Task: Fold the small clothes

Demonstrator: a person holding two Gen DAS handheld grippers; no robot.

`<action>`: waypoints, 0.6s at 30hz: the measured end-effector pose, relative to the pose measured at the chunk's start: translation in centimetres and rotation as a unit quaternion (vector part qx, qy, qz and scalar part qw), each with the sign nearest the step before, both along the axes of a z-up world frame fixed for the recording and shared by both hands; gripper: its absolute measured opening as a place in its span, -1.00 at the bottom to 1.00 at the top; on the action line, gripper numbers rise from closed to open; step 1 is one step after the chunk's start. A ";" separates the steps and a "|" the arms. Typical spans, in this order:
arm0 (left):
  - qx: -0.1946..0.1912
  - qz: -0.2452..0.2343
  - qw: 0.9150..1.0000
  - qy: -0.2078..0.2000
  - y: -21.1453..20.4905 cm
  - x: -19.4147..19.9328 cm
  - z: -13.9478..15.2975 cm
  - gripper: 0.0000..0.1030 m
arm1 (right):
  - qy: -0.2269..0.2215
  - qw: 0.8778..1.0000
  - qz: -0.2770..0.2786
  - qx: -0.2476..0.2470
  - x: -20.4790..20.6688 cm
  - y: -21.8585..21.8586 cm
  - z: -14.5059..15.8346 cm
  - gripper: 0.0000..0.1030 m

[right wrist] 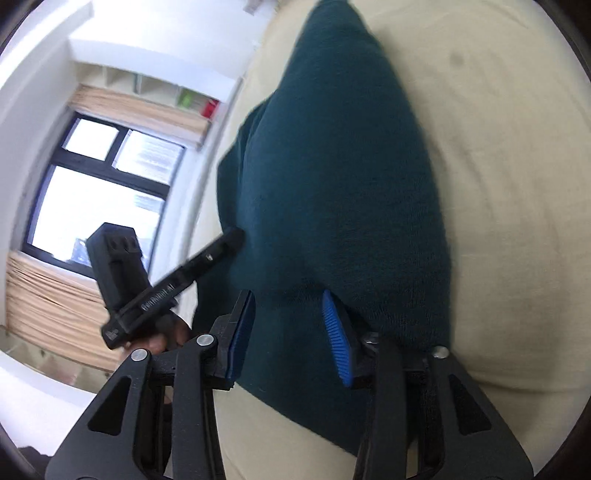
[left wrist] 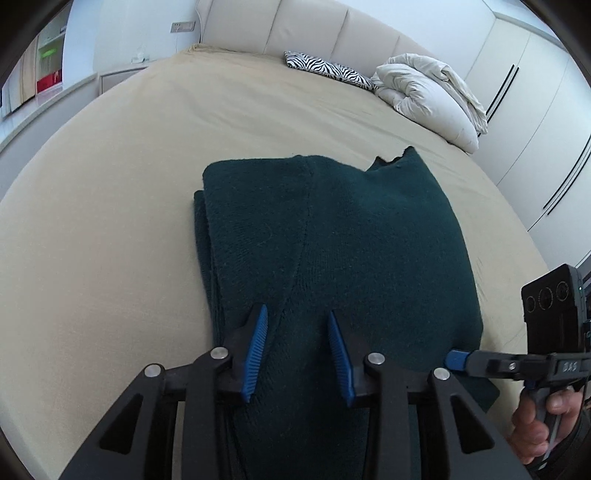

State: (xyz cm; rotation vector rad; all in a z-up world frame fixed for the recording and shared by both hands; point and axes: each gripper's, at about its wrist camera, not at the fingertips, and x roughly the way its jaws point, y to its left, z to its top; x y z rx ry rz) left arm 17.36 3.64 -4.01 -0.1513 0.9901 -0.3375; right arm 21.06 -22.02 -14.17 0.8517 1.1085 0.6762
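A dark green knitted garment [left wrist: 332, 229] lies folded in a thick rectangle on the beige bed sheet [left wrist: 110, 221]. My left gripper [left wrist: 297, 310] hovers over its near edge, open, and the cloth runs flat under the gap between the blue pads. At the garment's right side my right gripper [left wrist: 456, 360] comes in level, held by a person's hand [left wrist: 535, 417]. The blurred right wrist view shows the right gripper [right wrist: 289, 295] open above the same garment [right wrist: 332, 166], nothing pinched. The left gripper [right wrist: 236, 236] touches the cloth's left edge there.
A bunched white duvet [left wrist: 428, 92] and a zebra-print pillow [left wrist: 328, 70] lie at the bed's far end by the padded headboard [left wrist: 295, 29]. White wardrobe doors [left wrist: 535, 110] stand to the right. A window [right wrist: 92, 192] is on the other side.
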 end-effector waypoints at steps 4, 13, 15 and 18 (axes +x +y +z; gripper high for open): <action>-0.028 0.005 1.000 0.002 0.9 0.1 -0.4 -0.28 | -0.001 1.000 0.014 -0.021 -0.1 -0.9 1.3 -0.36; -0.046 0.009 0.999 0.008 2.1 0.0 -0.6 -0.34 | -0.003 1.000 -0.021 -0.001 8.9 -1.2 6.7 -0.17; -0.057 0.012 0.998 0.015 2.8 0.1 -0.8 -0.41 | 0.027 0.999 -0.030 -0.013 11.9 -1.1 5.0 -0.19; -0.077 0.016 0.996 0.029 3.6 0.5 -1.2 -0.51 | 0.018 0.999 -0.040 -0.027 13.6 -1.0 3.0 -0.46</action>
